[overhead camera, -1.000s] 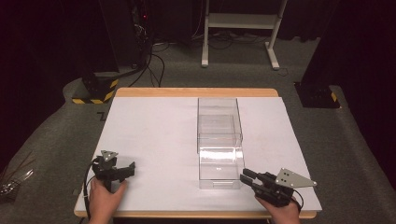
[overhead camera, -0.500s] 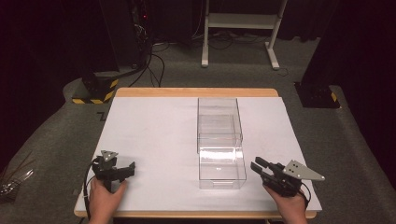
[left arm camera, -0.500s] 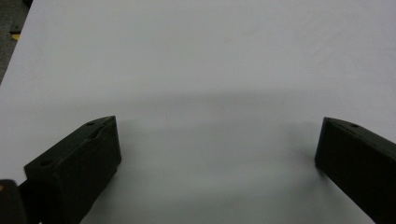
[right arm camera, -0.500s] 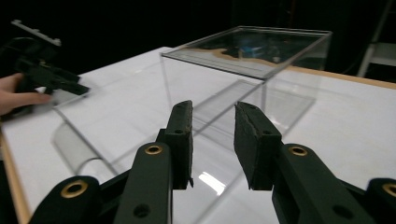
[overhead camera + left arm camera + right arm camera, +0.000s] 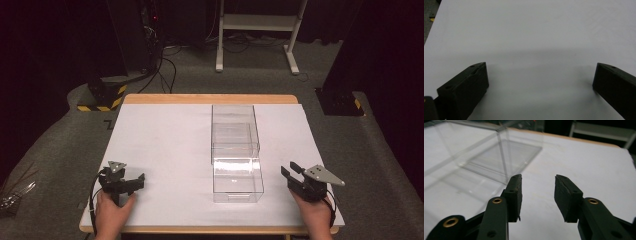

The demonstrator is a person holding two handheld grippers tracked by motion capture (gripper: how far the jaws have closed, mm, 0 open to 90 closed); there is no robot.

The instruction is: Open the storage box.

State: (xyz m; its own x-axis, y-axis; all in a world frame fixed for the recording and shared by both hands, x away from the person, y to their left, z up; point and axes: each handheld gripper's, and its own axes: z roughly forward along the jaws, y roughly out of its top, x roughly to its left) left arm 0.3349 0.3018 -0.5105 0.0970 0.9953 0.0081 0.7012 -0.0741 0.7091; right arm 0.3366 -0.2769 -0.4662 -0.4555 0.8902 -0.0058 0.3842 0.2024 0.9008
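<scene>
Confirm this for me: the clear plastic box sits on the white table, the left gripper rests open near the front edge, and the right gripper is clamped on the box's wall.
One detail is wrong. The right gripper is not clamped on the clear plastic box: its jaws have just been opening, with nothing between them, apart from the box, as the right gripper view shows. The rest holds: the box sits on the white table and the left gripper rests open near the front edge.

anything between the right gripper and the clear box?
Nothing visible. Only bare white table surface lies between the right gripper and the clear box. The gripper sits to the box's right, apart from it, jaws open and empty after just opening.
</scene>
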